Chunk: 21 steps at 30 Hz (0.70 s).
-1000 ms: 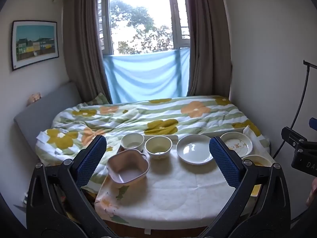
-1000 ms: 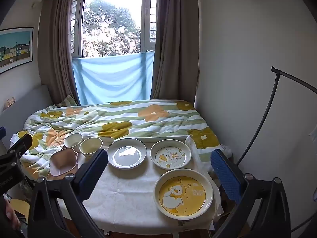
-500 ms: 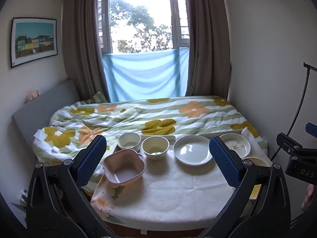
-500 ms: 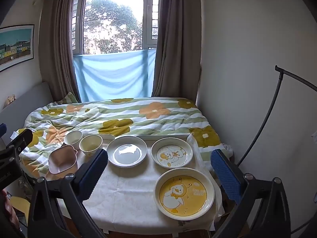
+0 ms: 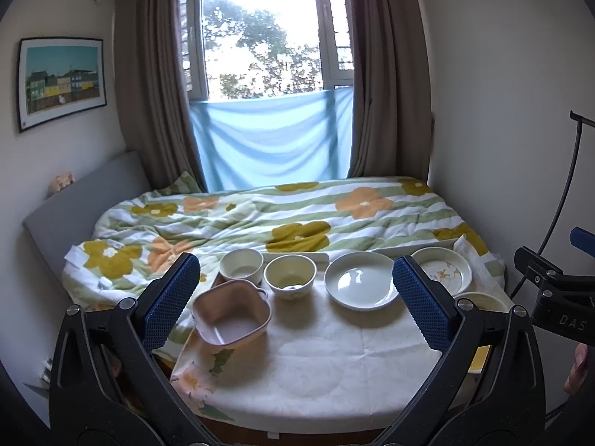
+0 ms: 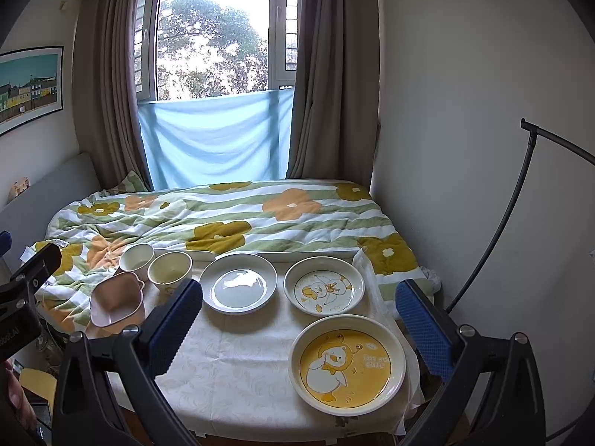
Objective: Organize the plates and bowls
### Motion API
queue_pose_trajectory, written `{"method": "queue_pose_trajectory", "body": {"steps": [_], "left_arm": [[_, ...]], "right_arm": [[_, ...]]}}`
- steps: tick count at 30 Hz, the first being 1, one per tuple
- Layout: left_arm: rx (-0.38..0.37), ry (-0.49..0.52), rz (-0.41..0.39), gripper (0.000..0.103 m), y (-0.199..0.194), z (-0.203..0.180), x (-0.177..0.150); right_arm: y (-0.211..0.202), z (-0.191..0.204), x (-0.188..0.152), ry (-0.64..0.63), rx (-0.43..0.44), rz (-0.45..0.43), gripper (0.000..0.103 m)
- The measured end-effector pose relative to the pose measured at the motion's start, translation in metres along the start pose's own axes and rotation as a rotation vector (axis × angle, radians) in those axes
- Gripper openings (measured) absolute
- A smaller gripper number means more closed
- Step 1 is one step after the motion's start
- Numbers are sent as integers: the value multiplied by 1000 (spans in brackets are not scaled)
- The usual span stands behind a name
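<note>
Right wrist view: the right gripper (image 6: 297, 325) hangs with its jaws spread wide and empty, the large round glazed plate with a yellow duck print (image 6: 347, 363) lying just ahead and below between its fingers. In the left wrist view the left gripper (image 5: 295, 299) is equally agape, the pink squarish handled bowl (image 5: 232, 312) ahead beside its left finger. Such glazed crockery is probably stiff, slick and breakable, so pinch each piece at the raised rim.
</note>
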<state>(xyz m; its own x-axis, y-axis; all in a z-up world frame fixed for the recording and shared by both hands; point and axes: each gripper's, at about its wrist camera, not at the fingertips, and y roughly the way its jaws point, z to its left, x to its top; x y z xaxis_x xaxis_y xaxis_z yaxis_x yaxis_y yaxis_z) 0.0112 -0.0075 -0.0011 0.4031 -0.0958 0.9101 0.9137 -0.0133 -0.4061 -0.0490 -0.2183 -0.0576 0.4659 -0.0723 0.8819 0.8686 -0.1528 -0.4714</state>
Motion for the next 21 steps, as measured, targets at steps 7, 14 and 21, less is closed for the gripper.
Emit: {"method": "queue_pose_trajectory", "body": {"steps": [7, 14, 21], "left_arm": [[1, 2, 2, 103, 1, -2, 0], [-19, -3, 16, 103, -1, -1, -4], [-20, -1, 15, 103, -1, 0, -3]], "right_arm": [[1, 0, -1, 1, 1, 2, 103], [2, -1, -1, 0, 3, 3, 103], [2, 0, -3, -1, 3, 4, 103]]}}
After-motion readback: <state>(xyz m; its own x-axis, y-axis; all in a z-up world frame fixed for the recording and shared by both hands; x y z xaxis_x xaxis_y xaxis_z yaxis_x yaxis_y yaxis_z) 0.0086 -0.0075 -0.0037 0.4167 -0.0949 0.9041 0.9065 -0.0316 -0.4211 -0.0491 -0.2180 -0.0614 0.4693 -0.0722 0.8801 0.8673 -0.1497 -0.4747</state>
